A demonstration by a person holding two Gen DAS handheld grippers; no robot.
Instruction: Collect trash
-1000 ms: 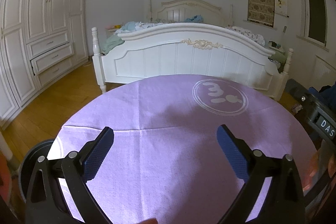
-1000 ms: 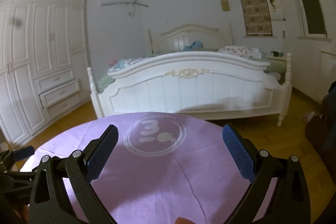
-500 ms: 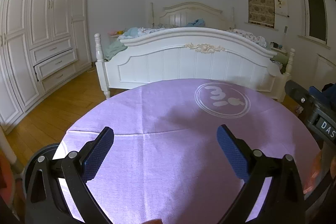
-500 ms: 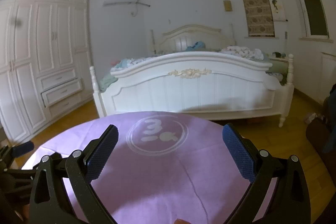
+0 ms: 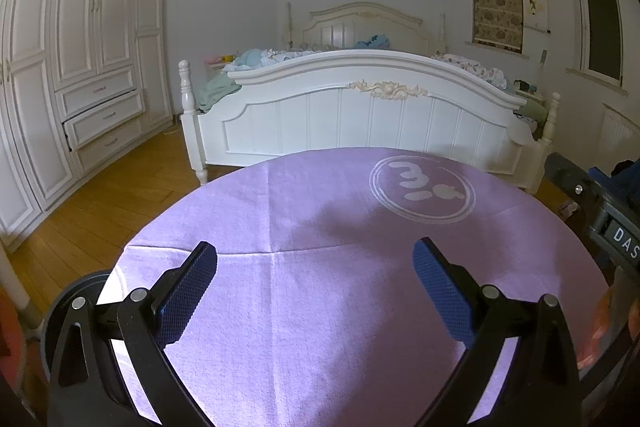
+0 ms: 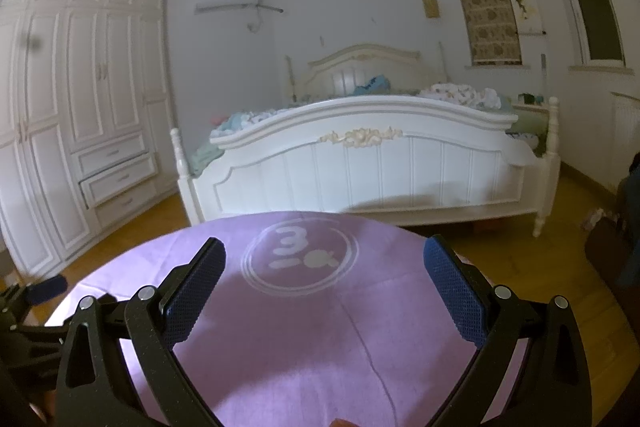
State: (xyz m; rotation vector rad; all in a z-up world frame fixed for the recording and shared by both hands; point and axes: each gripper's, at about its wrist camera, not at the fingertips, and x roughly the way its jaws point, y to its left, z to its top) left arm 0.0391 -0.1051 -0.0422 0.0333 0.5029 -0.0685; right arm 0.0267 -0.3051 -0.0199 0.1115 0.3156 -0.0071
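1. The left claw [image 5: 316,291] hangs over the round bench [image 5: 360,307] with its jaws spread wide and nothing between them; its pads [image 5: 186,297] are dark blue rubber with a fine knurled grain on matte black arms.
2. The right claw [image 6: 326,291] is likewise wide and holds nothing, its textured blue pads [image 6: 454,297] above the bench's far half.
3. The bench wears a lilac woven cloth [image 6: 320,355] with pressed fold creases and a white ringed logo [image 6: 300,257] near the far edge.
4. No trash shows on the cloth in either view; I cannot tell where it lies.
5. Beyond the far edge stands a white panelled bed [image 5: 360,115] with a carved crest, rumpled bedding on top.
6. A white panelled wardrobe [image 5: 72,67] with drawers lines the left wall over a wood floor [image 5: 100,195].
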